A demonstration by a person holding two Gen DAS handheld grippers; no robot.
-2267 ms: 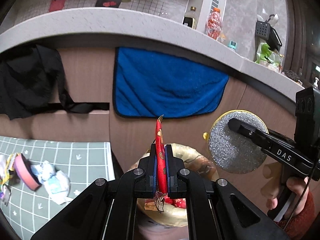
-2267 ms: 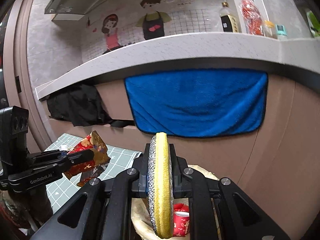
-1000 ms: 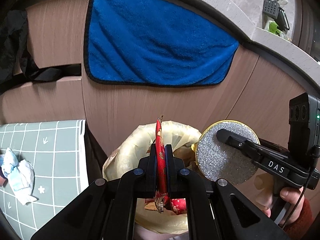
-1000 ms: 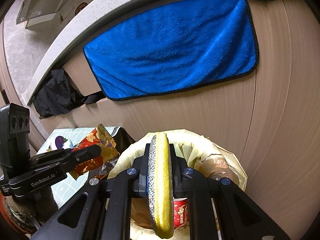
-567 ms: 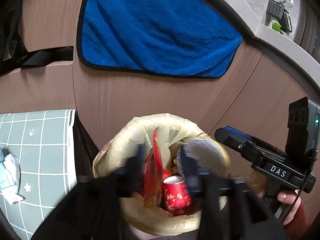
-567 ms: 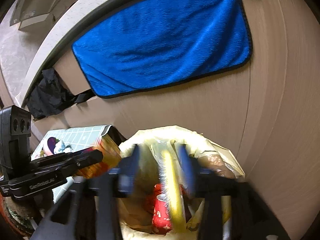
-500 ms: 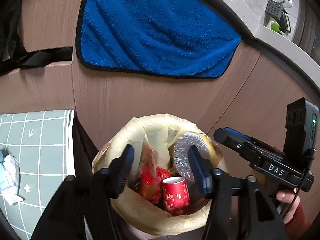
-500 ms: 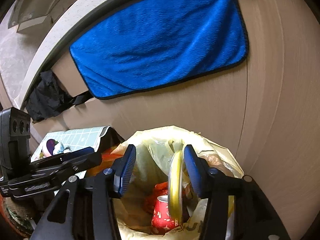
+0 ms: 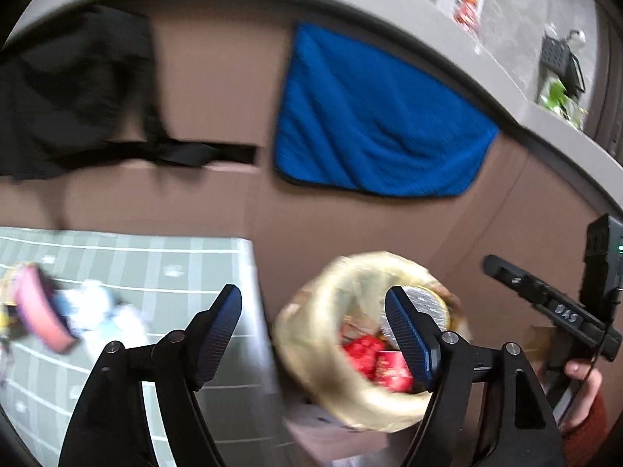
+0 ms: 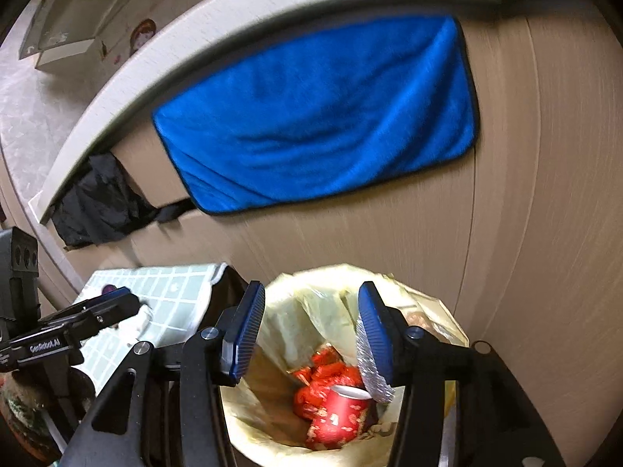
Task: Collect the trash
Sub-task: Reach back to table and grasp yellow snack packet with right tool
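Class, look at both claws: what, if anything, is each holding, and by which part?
Nothing is held. The left claw is opening with nothing between its jaws; the right claw stands open over the trash bin.

Dim indoor light; left view smeared by motion blur, perhaps slightly defocused; fisheye edges bend darkly.

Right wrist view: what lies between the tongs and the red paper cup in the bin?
Nothing. In the right wrist view the open right tongs hang empty above the red paper cup; only bare yellow bin liner shows.

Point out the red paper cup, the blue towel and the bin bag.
red paper cup (image 10: 335, 416): right wrist view, on its printed side wall.
blue towel (image 10: 323, 113): right wrist view, middle of the cloth.
bin bag (image 10: 284, 311): right wrist view, inner left wall.
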